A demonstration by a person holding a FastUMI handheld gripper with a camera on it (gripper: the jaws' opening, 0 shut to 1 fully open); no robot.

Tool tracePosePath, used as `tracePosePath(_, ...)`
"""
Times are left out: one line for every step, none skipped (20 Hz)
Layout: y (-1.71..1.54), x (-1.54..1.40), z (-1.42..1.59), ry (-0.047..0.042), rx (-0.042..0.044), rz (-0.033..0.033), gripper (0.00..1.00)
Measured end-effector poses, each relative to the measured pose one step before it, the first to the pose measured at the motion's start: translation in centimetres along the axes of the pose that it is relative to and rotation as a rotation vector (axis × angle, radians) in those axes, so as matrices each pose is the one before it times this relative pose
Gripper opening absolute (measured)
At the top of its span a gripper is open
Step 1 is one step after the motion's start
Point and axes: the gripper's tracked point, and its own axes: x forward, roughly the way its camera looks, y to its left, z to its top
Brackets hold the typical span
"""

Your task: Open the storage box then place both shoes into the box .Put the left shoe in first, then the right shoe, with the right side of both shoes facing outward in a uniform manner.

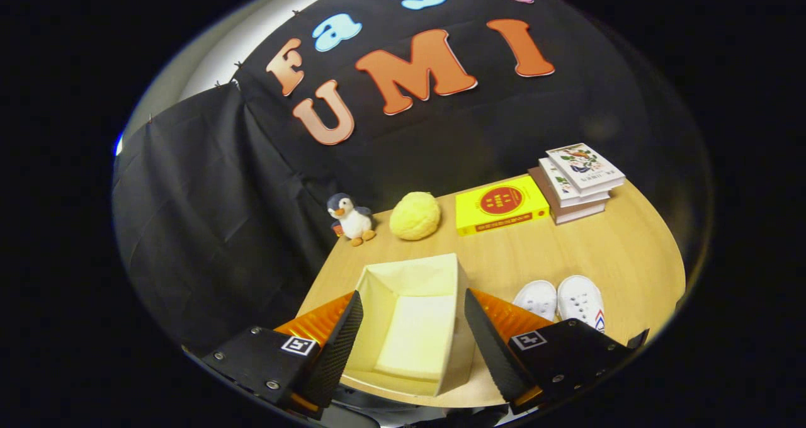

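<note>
While the gripper (412, 311) hangs with its fingers spread wide and grasping nothing, the storage box (412, 315) lies open between them on the wooden table (630, 252); beyond the box's left corner stands a penguin toy (351, 218); past its far wall sit a yellow ball (415, 215), a yellow book (501, 204) and stacked books (579, 181); right of the box rest two white shoes (560, 301), side by side.

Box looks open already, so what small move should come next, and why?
Probably swing the tongs toward the white shoes and line up on the left one first. The storage box sits open and empty between the spread fingers, nothing is held, and both shoes wait on the table beside the box.
</note>
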Motion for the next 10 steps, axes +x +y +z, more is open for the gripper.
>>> tracePosePath(-1.444, -0.138, -0.4, 0.00734, 0.01569, -0.02367, 0.97)
tracePosePath(-1.536, 0.093, -0.519, 0.01082, 0.01477, -0.02194, 0.97)
tracePosePath(-1.351, 0.044, -0.675, 0.01222, 0.01038, -0.02155, 0.97)
tracePosePath(-1.565, 0.29, -0.651, 0.0133, 0.00843, -0.02624, 0.96)
tracePosePath(-1.281, 0.401, -0.692, 0.01601, 0.00837, -0.0242, 0.96)
tracePosePath(-1.175, 0.428, -0.716, 0.01843, 0.00828, -0.01817, 0.95)
tracePosePath(-0.911, 0.52, -0.826, 0.02279, 0.00921, -0.0141, 0.92)
tracePosePath(-0.912, 0.661, -0.889, 0.02506, 0.01227, -0.00909, 0.89)
tracePosePath(-0.615, 0.655, -0.773, 0.0203, 0.0135, -0.01251, 0.86)
tracePosePath(-0.523, 0.67, -0.743, 0.0286, 0.01222, -0.00727, 0.8)
